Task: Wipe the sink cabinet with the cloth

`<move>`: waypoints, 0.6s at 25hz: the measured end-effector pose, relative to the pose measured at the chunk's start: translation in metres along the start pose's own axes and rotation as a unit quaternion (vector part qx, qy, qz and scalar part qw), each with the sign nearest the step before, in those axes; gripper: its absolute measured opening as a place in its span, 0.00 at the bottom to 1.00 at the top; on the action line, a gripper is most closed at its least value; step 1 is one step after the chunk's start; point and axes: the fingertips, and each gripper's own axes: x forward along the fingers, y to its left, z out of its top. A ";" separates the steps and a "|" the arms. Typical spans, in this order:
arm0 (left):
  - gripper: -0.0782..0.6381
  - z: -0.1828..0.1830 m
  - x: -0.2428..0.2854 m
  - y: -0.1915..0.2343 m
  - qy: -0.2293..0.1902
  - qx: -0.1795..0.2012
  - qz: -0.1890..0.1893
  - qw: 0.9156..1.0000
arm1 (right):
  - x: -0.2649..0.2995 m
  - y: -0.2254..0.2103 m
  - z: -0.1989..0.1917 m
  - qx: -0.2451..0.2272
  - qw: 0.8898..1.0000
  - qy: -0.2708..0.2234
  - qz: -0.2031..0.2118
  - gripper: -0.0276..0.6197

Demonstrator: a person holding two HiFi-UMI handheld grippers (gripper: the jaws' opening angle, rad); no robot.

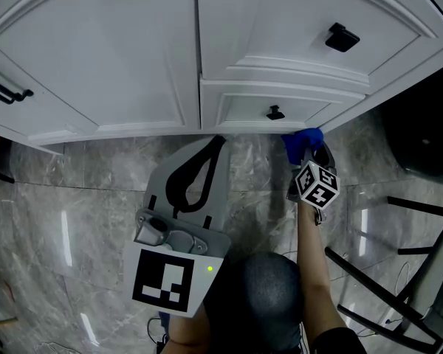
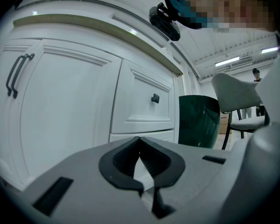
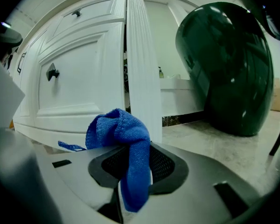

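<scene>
Two grey plastic two-jaw grippers, a left gripper (image 1: pixel 218 144) and a right gripper (image 3: pixel 133 153). One blue terry cloth (image 3: pixel 116 129). One white panelled sink cabinet (image 1: pixel 118 57) carrying three black handles: one long bar pull (image 1: pixel 4 87), one square knob (image 1: pixel 342 37) and one small round knob (image 1: pixel 275 113). One dark green glossy rounded object (image 3: pixel 228 64). One white shell chair with dark legs (image 2: pixel 235 94).

The sink cabinet (image 1: pixel 118 57) stands ahead of me on the floor (image 1: pixel 59 212). My left gripper (image 1: pixel 218 142) is low in front of the seam between its doors. To its right, below the small drawer (image 1: pixel 244 109), my right gripper (image 3: pixel 133 160) has the cloth (image 3: pixel 116 127) between its jaws at the cabinet's bottom edge. A bin (image 3: pixel 224 64) stands right of the cabinet.
</scene>
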 end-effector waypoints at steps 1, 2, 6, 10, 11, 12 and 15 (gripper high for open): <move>0.11 0.000 0.000 0.000 0.000 0.001 -0.001 1.000 | -0.002 0.001 -0.001 0.012 1.000 0.003 0.004 0.22; 0.11 0.000 0.001 -0.001 0.000 0.001 -0.002 1.000 | -0.005 0.003 -0.002 0.022 1.000 0.005 0.009 0.22; 0.11 0.000 0.003 -0.004 -0.002 0.000 -0.008 1.000 | -0.028 0.021 0.004 0.037 0.998 0.009 0.047 0.22; 0.11 0.004 0.002 -0.003 -0.019 0.001 0.000 1.000 | -0.053 0.045 0.031 0.037 0.995 0.001 0.095 0.22; 0.11 0.006 0.001 -0.003 -0.025 0.004 0.000 1.000 | -0.060 0.051 0.041 0.035 0.994 -0.004 0.105 0.22; 0.11 0.007 0.000 -0.003 -0.029 0.006 -0.001 1.000 | -0.066 0.058 0.052 0.031 0.993 -0.010 0.114 0.22; 0.11 0.007 0.000 -0.005 -0.032 0.009 -0.007 0.999 | -0.086 0.078 0.089 0.016 0.990 -0.029 0.137 0.22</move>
